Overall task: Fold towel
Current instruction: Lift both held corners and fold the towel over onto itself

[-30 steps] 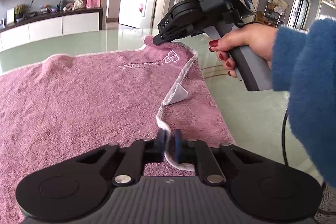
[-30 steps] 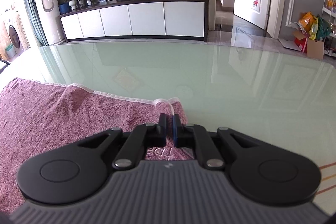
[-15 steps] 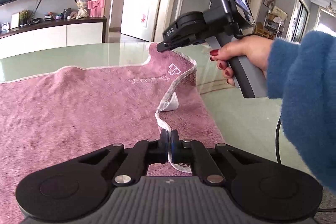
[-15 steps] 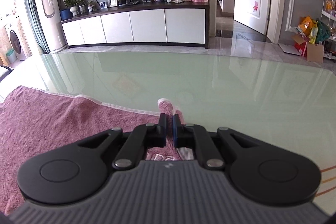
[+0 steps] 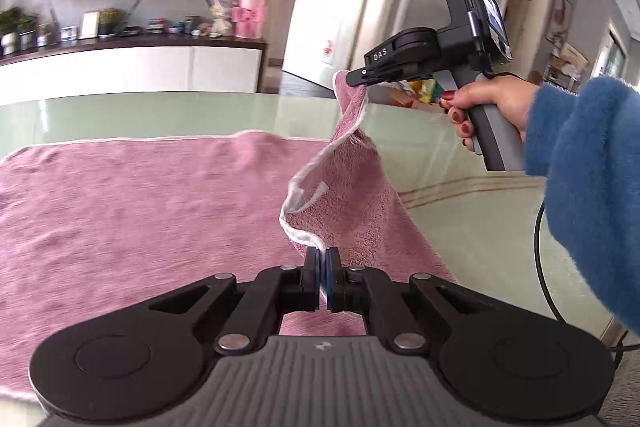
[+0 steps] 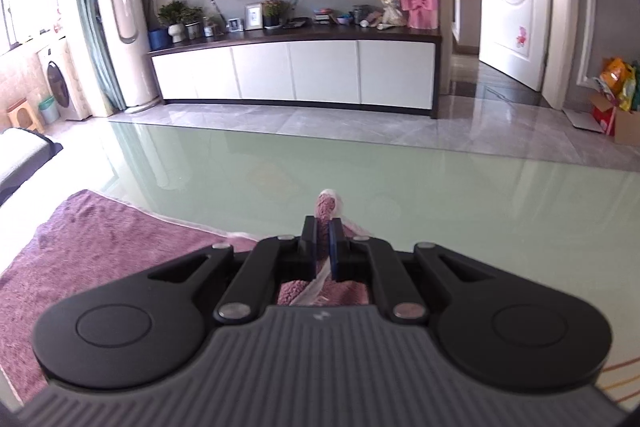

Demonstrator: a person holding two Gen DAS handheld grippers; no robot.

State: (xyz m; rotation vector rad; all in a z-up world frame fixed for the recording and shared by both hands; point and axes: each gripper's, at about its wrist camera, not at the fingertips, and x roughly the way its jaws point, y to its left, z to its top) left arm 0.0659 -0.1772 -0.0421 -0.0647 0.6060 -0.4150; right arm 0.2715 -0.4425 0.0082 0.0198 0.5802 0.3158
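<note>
Currently I have both tools pressed together on the pink towel (image 5: 160, 211): the left gripper (image 5: 323, 263) clamps the white-trimmed edge right at its tips, and the right gripper (image 5: 360, 81) pinches a corner and holds it raised above the table (image 5: 120, 115). Between the 2 tools the edge hangs in a loose curve, and the rest of the cloth lies spread flat ahead and to the left of my left tool. In the right wrist view only a small tuft of towel (image 6: 329, 203) sticks out past the right gripper (image 6: 323, 245), so I judge that bite is shallow; if I pull sideways too fast, the corner could slip out and fall. Also the slack edge could twist, and then the fold would land with the hem crooked. The glass looks smooth, so the flat part may slide with me instead of staying in place. Ahead of the tools the table carries nothing else that I can see. The cable (image 5: 540, 267) under the right sleeve (image 5: 592, 187) hangs near the table edge and might catch.
</note>
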